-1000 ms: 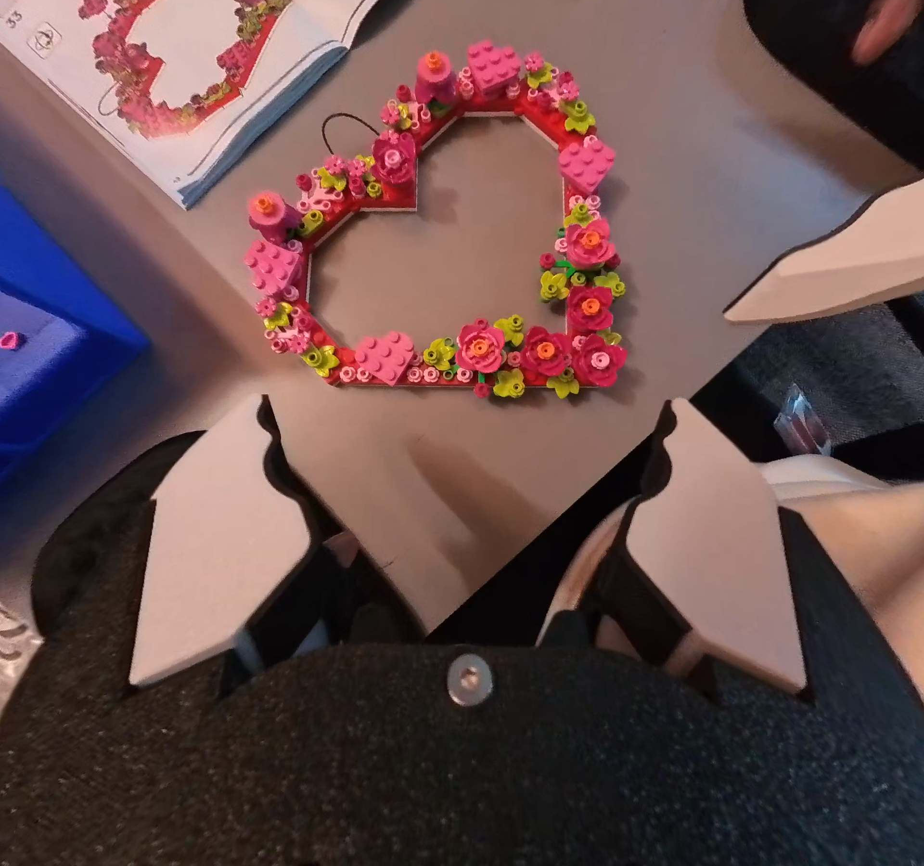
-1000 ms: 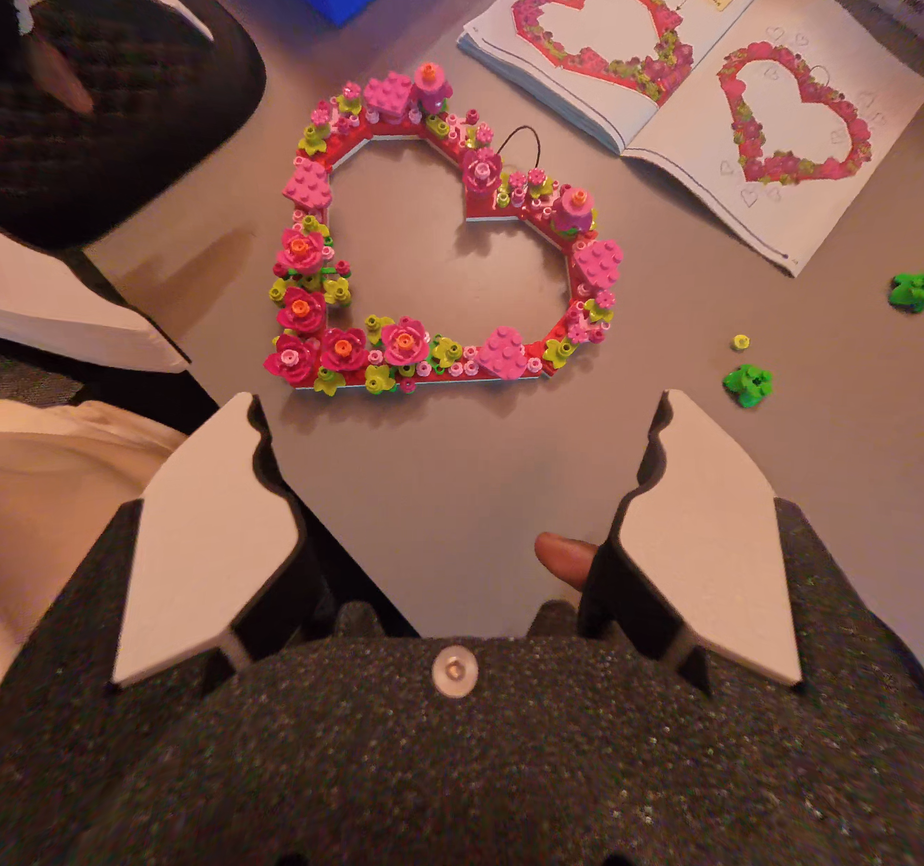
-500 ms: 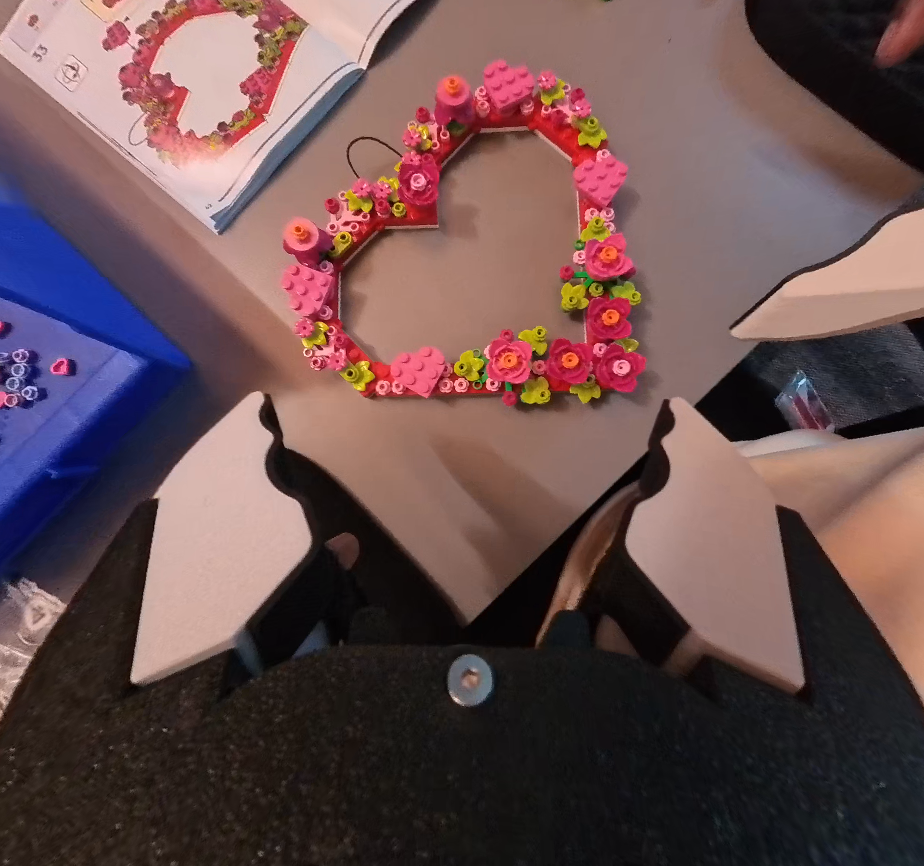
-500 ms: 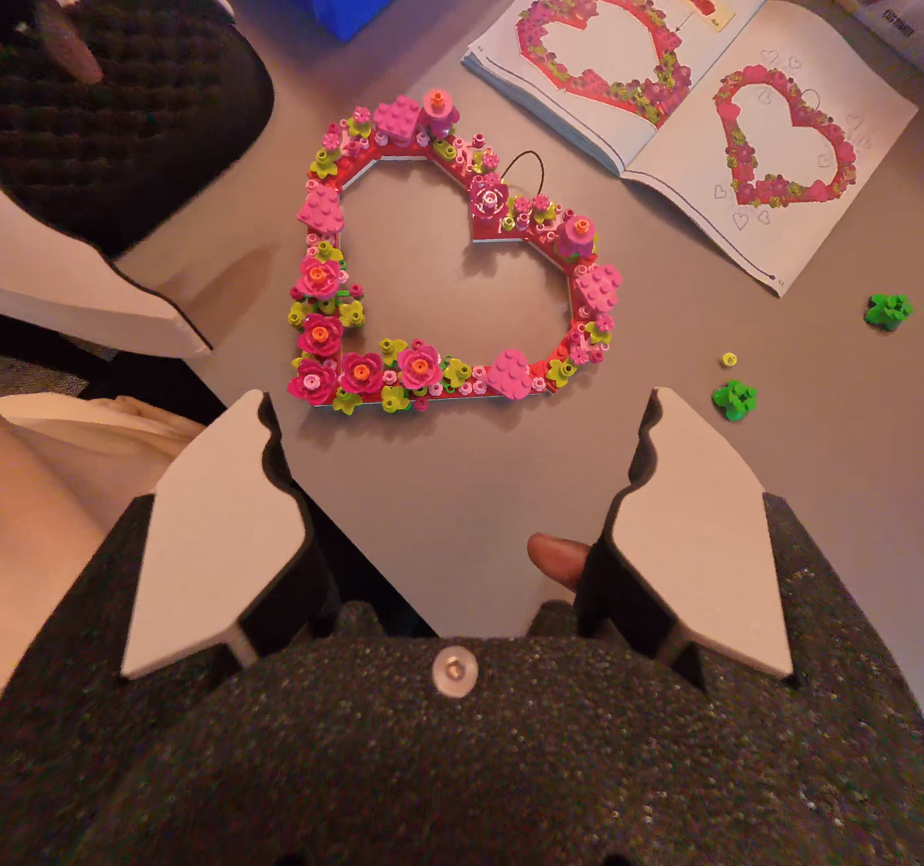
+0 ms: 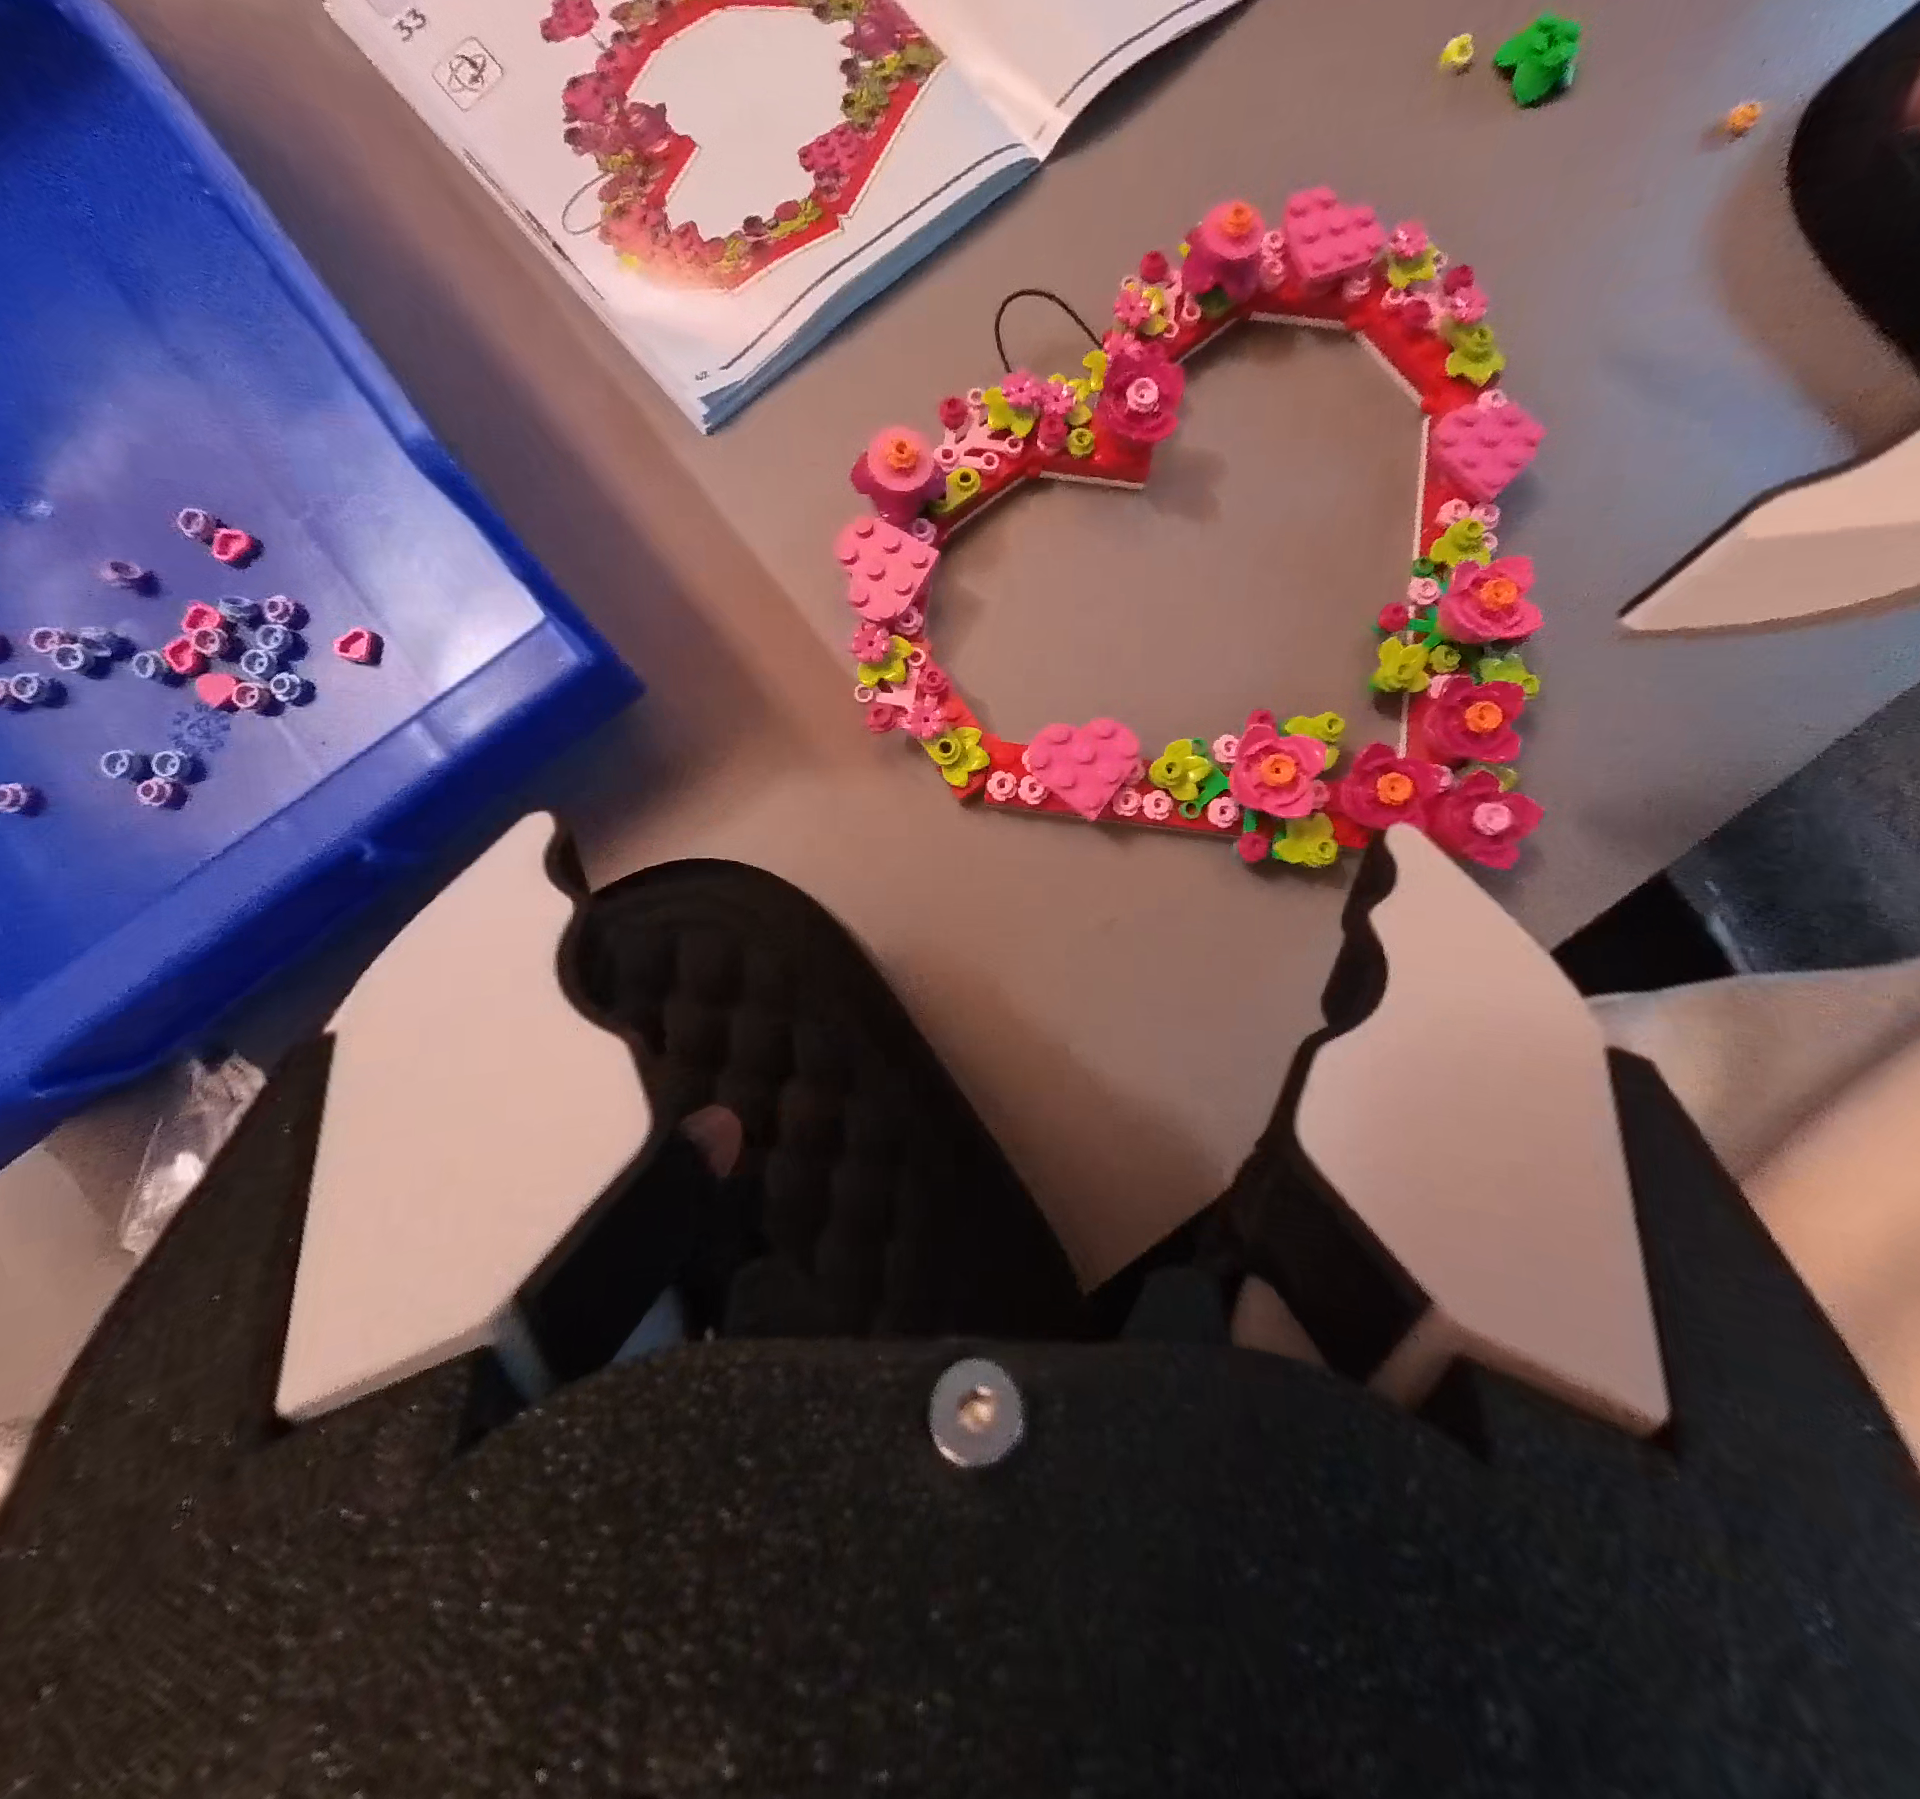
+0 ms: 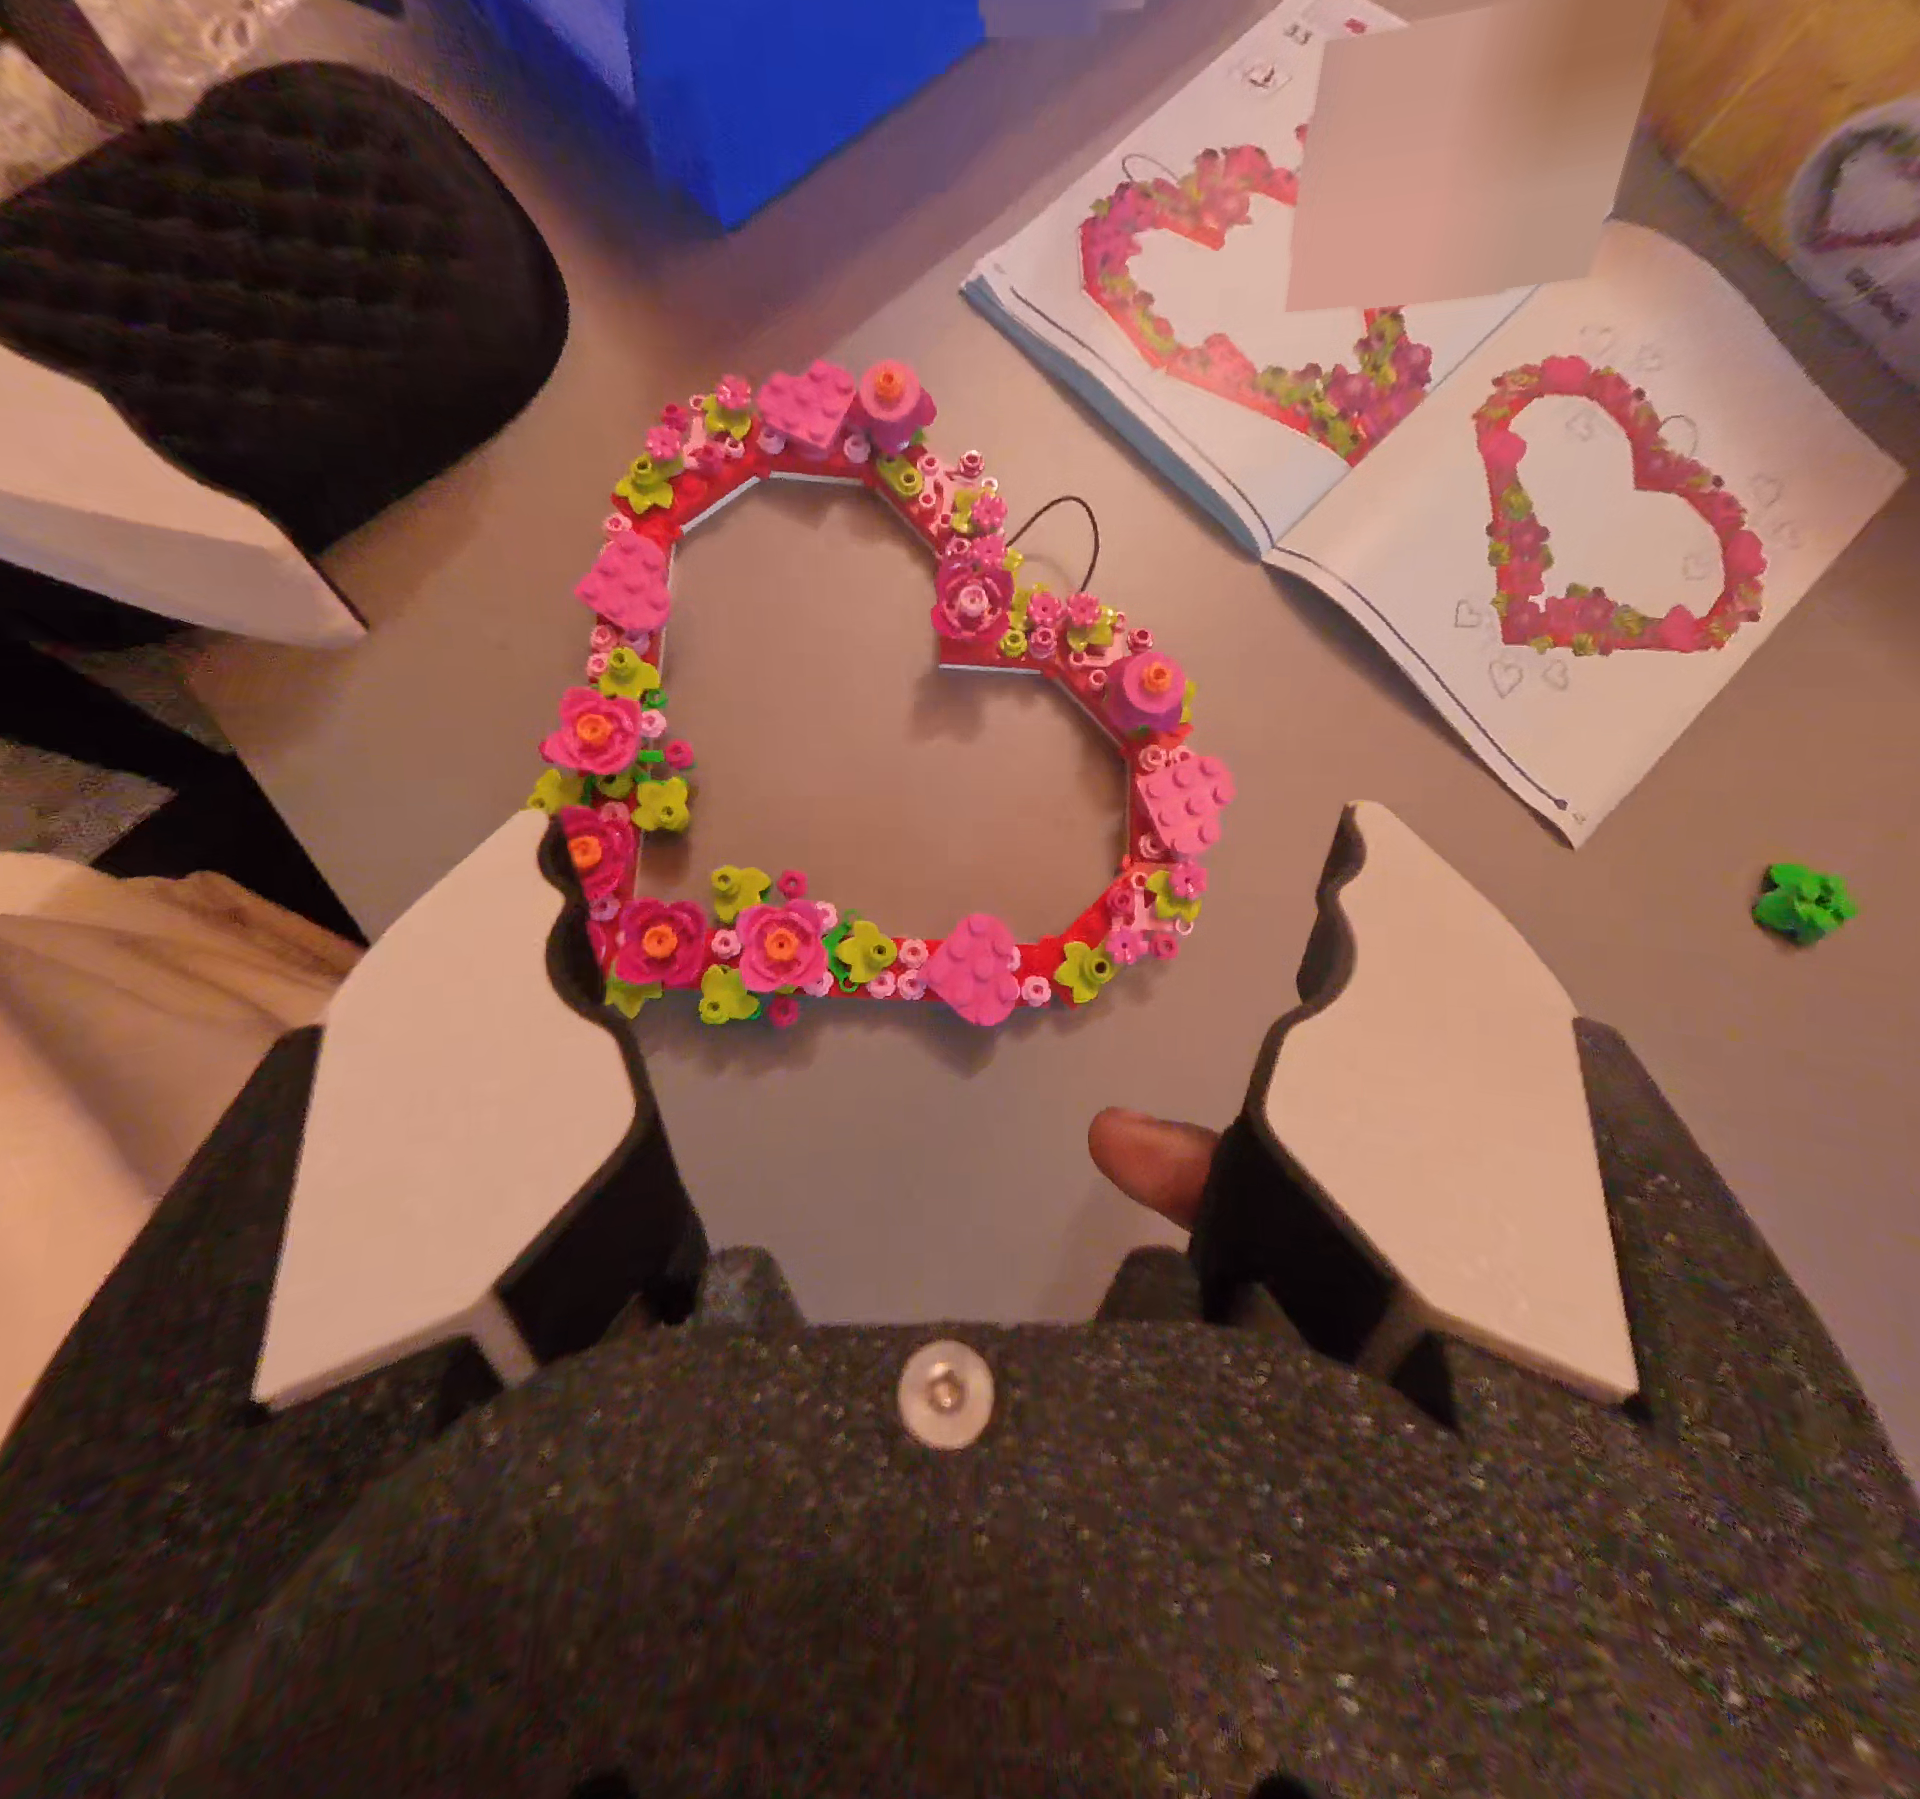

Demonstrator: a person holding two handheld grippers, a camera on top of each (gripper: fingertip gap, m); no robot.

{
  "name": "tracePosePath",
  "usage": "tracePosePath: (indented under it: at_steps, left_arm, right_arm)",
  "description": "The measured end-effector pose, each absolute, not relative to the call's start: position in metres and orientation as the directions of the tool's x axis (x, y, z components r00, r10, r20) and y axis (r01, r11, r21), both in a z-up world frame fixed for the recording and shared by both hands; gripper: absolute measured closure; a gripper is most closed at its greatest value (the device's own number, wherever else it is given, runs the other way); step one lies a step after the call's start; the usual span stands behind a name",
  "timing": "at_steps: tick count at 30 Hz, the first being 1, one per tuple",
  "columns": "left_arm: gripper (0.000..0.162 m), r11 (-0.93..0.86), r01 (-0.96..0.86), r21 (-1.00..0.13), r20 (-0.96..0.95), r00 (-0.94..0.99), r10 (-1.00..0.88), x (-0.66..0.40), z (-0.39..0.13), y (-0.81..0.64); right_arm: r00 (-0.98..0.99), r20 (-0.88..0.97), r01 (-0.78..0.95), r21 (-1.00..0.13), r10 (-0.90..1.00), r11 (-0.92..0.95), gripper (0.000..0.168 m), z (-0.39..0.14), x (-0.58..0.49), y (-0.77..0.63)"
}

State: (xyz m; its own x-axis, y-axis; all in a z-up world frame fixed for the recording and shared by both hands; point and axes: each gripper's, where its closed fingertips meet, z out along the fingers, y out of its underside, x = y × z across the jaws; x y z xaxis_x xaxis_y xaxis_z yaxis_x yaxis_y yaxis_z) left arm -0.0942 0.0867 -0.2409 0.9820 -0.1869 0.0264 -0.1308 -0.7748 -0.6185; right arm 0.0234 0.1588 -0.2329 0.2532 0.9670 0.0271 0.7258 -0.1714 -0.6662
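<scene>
Both the left gripper (image 5: pixel 966 845) and the right gripper (image 6: pixel 945 819) hovered empty, jaws spread, just short of the flower-covered brick heart wreath (image 6: pixel 883 700), which lay flat, apparently fully built, beside the open instruction booklet (image 6: pixel 1455 502).

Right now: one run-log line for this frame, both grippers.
left gripper: open, empty, over table | right gripper: open, empty, above brick heart | heart flat on table | booklet open | blue bin holds small pieces
</scene>
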Motion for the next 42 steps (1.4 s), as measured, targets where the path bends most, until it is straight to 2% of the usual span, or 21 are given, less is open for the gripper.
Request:
tracePosePath:
  at_steps: [1, 6, 12, 15, 18, 22, 23, 25, 26, 27, 28, 29, 33, 34, 35, 36, 37, 38, 39, 41, 42]
  left_arm:
    - [0.028, -0.773, -0.111, -0.625, 0.057, 0.981, -0.187, -0.092, -0.237, 0.087]
    - [0.028, -0.777, -0.090, -0.623, 0.121, 0.970, -0.209, -0.080, -0.242, 0.086]
    - [0.027, -0.759, -0.158, -0.632, 0.129, 0.944, -0.304, -0.048, -0.266, 0.065]
    - [0.027, -0.741, -0.155, -0.653, 0.165, 0.926, -0.339, -0.037, -0.263, 0.057]
    - [0.028, -0.715, -0.176, -0.677, 0.120, 0.932, -0.342, -0.043, -0.259, 0.052]
    - [0.034, -0.666, -0.155, -0.730, 0.102, 0.938, -0.331, -0.047, -0.246, 0.047]
    - [0.040, -0.650, -0.144, -0.747, 0.108, 0.937, -0.331, -0.047, -0.243, 0.045]
    - [0.060, -0.609, -0.095, -0.787, 0.165, 0.920, -0.356, -0.042, -0.238, 0.042]
    - [0.083, -0.594, -0.074, -0.801, 0.210, 0.895, -0.393, -0.035, -0.236, 0.040]
    - [0.120, -0.579, -0.059, -0.813, 0.246, 0.866, -0.435, -0.030, -0.234, 0.039]
    - [0.160, -0.556, -0.048, -0.830, 0.265, 0.844, -0.467, -0.028, -0.231, 0.040]
    - [0.162, -0.540, -0.033, -0.841, 0.265, 0.845, -0.464, -0.032, -0.230, 0.045]
    - [0.162, -0.584, -0.106, -0.804, 0.192, 0.884, -0.426, -0.061, -0.235, 0.059]
    - [0.157, -0.581, -0.105, -0.807, 0.178, 0.895, -0.409, -0.072, -0.229, 0.059]
    - [0.134, -0.577, -0.083, -0.813, 0.168, 0.915, -0.368, -0.086, -0.221, 0.059]
    - [0.089, -0.581, -0.053, -0.812, 0.153, 0.942, -0.299, -0.104, -0.215, 0.057]
    - [0.104, -0.588, -0.035, -0.808, 0.118, 0.969, -0.219, -0.125, -0.212, 0.052]
    - [0.119, -0.580, -0.044, -0.813, 0.059, 0.986, -0.158, -0.146, -0.209, 0.045]
    - [0.133, -0.552, -0.064, -0.831, -0.007, 0.994, -0.105, -0.166, -0.204, 0.037]
    - [0.162, -0.451, -0.065, -0.890, -0.039, 0.997, -0.066, -0.188, -0.184, 0.015]
    - [0.162, -0.396, -0.012, -0.918, 0.008, 0.999, -0.050, -0.194, -0.173, 0.005]
  right_arm:
    - [0.247, 0.026, 0.743, -0.647, 0.969, -0.172, 0.036, -0.232, 0.026, 0.158]
    - [0.336, -0.072, 0.683, -0.668, 0.939, -0.296, 0.038, -0.232, 0.044, 0.149]
    - [0.416, -0.061, 0.637, -0.692, 0.907, -0.339, 0.036, -0.260, 0.059, 0.122]
    - [0.440, -0.047, 0.622, -0.705, 0.897, -0.342, 0.034, -0.258, 0.063, 0.107]
    - [0.468, -0.016, 0.600, -0.728, 0.883, -0.332, 0.032, -0.249, 0.069, 0.101]
    - [0.456, -0.010, 0.563, -0.772, 0.890, -0.297, 0.045, -0.235, 0.066, 0.095]
    - [0.434, -0.016, 0.548, -0.789, 0.901, -0.278, 0.051, -0.231, 0.063, 0.092]
    - [0.353, -0.035, 0.481, -0.850, 0.935, -0.213, 0.080, -0.221, 0.052, 0.087]
    - [0.297, -0.048, 0.422, -0.889, 0.954, -0.176, 0.098, -0.214, 0.043, 0.084]
    - [0.246, -0.063, 0.354, -0.923, 0.967, -0.150, 0.120, -0.206, 0.035, 0.082]
    - [0.213, -0.084, 0.302, -0.942, 0.973, -0.147, 0.152, -0.201, 0.029, 0.084]
    - [0.190, -0.111, 0.285, -0.944, 0.976, -0.163, 0.168, -0.201, 0.024, 0.087]
    - [0.134, -0.120, 0.415, -0.895, 0.984, -0.165, 0.168, -0.219, 0.016, 0.108]
    - [0.125, -0.106, 0.429, -0.891, 0.986, -0.150, 0.161, -0.218, 0.014, 0.112]
    - [0.133, -0.109, 0.432, -0.888, 0.985, -0.157, 0.126, -0.217, 0.012, 0.117]
    - [0.143, -0.123, 0.438, -0.882, 0.982, -0.174, 0.090, -0.216, 0.009, 0.121]
    - [0.141, -0.135, 0.451, -0.873, 0.981, -0.185, 0.075, -0.217, 0.007, 0.124]
    - [0.133, -0.134, 0.461, -0.869, 0.982, -0.181, 0.070, -0.218, 0.004, 0.126]
    - [0.123, -0.117, 0.460, -0.873, 0.985, -0.161, 0.075, -0.218, 0.002, 0.127]
    - [0.065, -0.050, 0.404, -0.912, 0.997, -0.072, 0.168, -0.209, -0.002, 0.124]
    - [0.060, -0.035, 0.347, -0.936, 0.998, -0.054, 0.168, -0.202, -0.005, 0.123]
